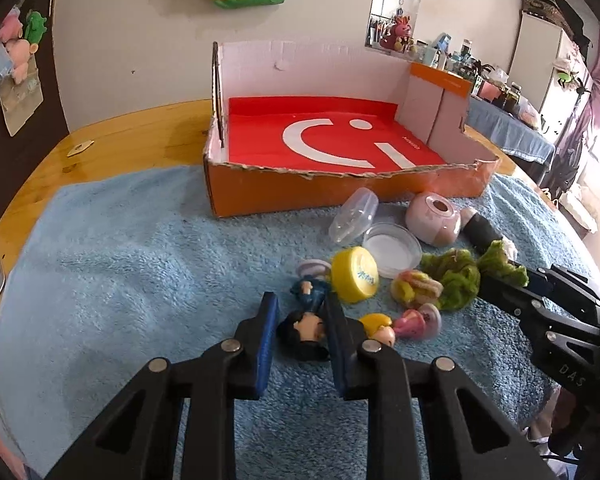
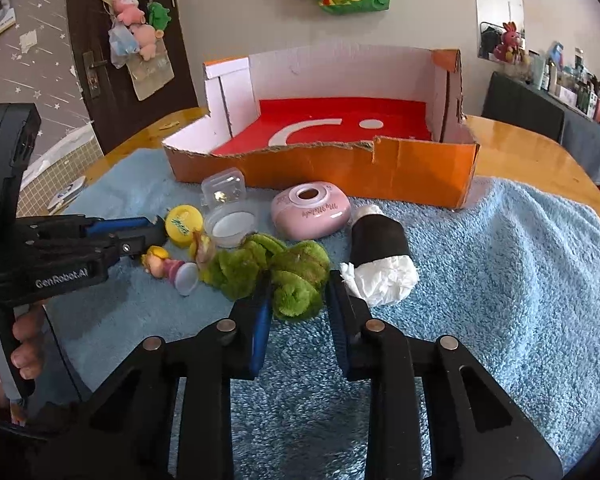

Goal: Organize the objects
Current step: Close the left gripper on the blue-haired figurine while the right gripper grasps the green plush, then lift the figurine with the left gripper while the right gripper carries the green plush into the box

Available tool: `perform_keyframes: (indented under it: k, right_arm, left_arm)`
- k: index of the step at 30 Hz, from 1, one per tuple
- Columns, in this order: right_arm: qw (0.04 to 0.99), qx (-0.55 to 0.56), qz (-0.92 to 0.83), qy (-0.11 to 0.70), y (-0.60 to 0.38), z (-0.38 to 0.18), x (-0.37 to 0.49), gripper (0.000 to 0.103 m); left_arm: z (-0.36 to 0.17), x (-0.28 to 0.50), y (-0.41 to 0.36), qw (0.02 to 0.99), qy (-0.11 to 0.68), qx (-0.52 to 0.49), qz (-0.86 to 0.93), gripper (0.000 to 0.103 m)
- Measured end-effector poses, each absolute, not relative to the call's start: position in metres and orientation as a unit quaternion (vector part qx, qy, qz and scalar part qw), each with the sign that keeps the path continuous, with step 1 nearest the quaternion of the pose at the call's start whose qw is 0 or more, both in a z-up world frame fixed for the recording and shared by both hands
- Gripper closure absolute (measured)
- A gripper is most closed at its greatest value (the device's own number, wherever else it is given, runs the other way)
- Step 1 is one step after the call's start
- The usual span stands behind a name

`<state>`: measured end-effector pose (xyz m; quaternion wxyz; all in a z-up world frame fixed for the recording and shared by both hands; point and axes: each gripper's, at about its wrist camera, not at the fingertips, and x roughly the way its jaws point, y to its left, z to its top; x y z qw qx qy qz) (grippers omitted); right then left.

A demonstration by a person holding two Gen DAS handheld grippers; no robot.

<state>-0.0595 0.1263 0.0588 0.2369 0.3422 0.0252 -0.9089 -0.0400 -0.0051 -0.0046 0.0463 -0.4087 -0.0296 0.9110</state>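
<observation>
**Pick-up stage: both tongs closed on toys, box not yet filled**

Left tongs [image 1: 300,320]: closed on the dark-haired figurine [image 1: 306,330], pads pressing its head from either side; the doll lies on its back on the blue towel [image 1: 120,240], blue body pointing toward the box.
Right tongs [image 2: 298,300]: closed on the green plush toy [image 2: 288,276], a fuzzy, crumpled, soft piece that will squash under the pads; grip looks to be on one lobe only.
Adjacent lots, toward the table's far edge: blonde figurine [image 1: 384,328] just beside the left tongs; yellow cap [image 1: 356,274]; clear round lid [image 1: 392,248]; clear case [image 1: 354,214]; pink round container [image 1: 432,220]; black-wrapped roll [image 2: 380,256] with white paper ends.
Destination: orange cardboard box [image 1: 260,192], red-lined, low torn front wall, standing at the far edge of the towel; nothing visible inside.
Step judged: first grasps made, nothing stowed. Next move calls for lifting each piece clear of its neighbours, carrying over the front wall, then releasing inside
</observation>
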Motion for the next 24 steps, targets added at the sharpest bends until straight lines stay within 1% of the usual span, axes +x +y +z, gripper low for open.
perform_keyframes:
  k: [11,16,24]
  right_arm:
    - [0.263,0.324,-0.909,0.004,0.127,0.072,-0.056,0.078]
    - [0.263,0.311,-0.913,0.023,0.121,0.081,-0.055,0.079]
    - [0.273,0.308,-0.911,0.017,0.117,0.093,-0.064,0.079]
  left_arm:
    - [0.006,-0.034,-0.008,0.045,-0.039,-0.397,0.916,0.078]
    - [0.016,-0.033,-0.006,0.05,-0.039,-0.385,0.921,0.078]
    - [0.029,-0.036,-0.006,0.055,-0.04,-0.372,0.926,0.078]
